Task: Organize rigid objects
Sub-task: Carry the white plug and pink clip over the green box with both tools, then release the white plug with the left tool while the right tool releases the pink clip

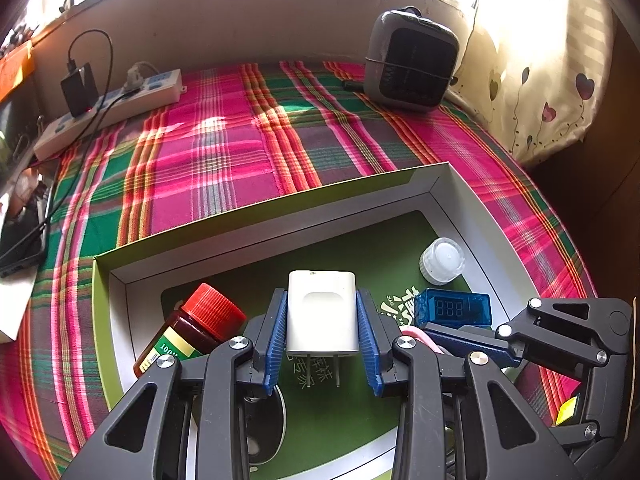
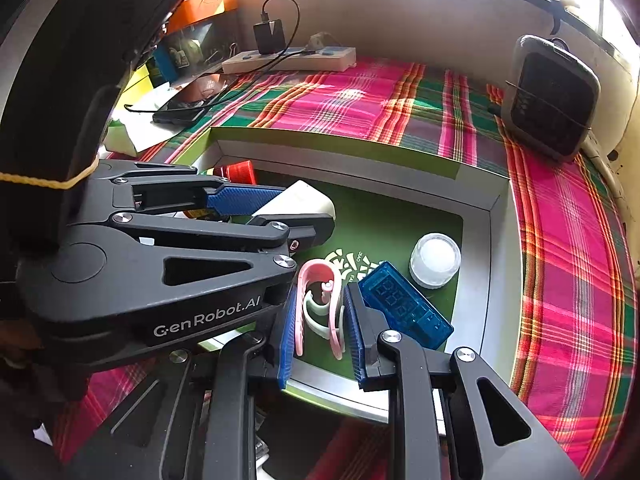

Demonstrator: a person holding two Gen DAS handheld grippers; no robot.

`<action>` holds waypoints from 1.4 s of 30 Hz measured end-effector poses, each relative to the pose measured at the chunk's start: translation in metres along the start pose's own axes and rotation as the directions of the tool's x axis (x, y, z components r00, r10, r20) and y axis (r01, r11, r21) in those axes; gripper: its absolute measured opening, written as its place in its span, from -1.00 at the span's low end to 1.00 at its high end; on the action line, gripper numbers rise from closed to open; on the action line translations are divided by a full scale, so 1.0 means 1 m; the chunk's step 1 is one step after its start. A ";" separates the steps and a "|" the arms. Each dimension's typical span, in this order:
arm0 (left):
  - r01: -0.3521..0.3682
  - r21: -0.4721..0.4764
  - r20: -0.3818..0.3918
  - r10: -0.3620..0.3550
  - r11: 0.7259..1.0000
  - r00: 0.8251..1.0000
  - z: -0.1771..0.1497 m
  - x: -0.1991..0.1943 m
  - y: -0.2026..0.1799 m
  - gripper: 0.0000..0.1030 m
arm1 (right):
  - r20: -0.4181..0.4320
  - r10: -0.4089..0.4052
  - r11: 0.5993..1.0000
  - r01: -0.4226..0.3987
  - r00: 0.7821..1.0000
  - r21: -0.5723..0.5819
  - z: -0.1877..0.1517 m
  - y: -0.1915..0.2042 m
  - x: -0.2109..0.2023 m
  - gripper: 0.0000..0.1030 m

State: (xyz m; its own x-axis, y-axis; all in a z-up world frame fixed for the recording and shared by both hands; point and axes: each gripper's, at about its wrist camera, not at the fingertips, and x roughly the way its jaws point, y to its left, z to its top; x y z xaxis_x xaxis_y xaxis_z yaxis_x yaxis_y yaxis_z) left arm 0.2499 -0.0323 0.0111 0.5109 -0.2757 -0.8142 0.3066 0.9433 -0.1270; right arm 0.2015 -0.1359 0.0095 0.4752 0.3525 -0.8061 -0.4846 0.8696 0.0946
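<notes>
My left gripper (image 1: 321,296) is shut on a white plug charger (image 1: 322,320), held prongs toward the camera above the green floor of a shallow box (image 1: 280,200). Inside the box lie a red-capped brown bottle (image 1: 192,328) at the left, a white round cap (image 1: 442,260), and a blue USB meter (image 1: 452,308). In the right wrist view my right gripper (image 2: 322,292) is shut on a pink clip (image 2: 320,280) with a pale green one nested in it, low over the box floor beside the blue meter (image 2: 404,304). The left gripper's body hides part of the bottle.
The box sits on a pink and green plaid cloth (image 1: 224,152). A white power strip (image 1: 108,108) with a black adapter lies at the back left, and a grey heater (image 1: 412,64) stands at the back right. A phone (image 2: 180,114) and papers lie left of the box.
</notes>
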 end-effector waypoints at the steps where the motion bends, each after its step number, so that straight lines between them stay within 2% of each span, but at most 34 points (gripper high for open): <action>1: 0.000 0.000 0.000 0.000 1.000 1.000 0.000 0.000 0.000 -0.37 | -0.002 0.002 1.000 -0.002 1.000 0.000 0.000 -0.001 0.000 -0.53; 13: 0.007 -0.011 -0.008 -0.007 1.000 1.000 0.002 0.000 0.001 -0.36 | -0.011 0.002 1.000 -0.002 1.000 0.009 0.002 -0.003 0.002 -0.48; 21: 0.014 -0.028 0.019 -0.014 1.000 1.000 0.000 -0.016 0.002 -0.34 | 0.003 -0.004 1.000 0.004 1.000 0.019 -0.001 -0.003 -0.006 -0.13; 32: 0.017 -0.054 0.082 -0.012 0.998 0.997 -0.014 -0.057 0.005 -0.33 | 0.073 -0.022 0.997 0.016 0.997 0.080 -0.016 -0.009 -0.037 -0.12; 42: 0.028 -0.089 0.126 -0.017 0.996 0.992 -0.048 -0.088 0.010 -0.33 | 0.131 -0.045 0.989 0.026 0.990 0.145 -0.048 -0.014 -0.071 -0.12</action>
State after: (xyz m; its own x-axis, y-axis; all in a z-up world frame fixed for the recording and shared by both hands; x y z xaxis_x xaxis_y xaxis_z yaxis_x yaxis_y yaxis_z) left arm 0.1694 0.0105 0.0548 0.6031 -0.3125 -0.7339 0.2484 0.9479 -0.1995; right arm 0.1396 -0.1901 0.0374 0.5882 0.3554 -0.7264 -0.3605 0.9193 0.1579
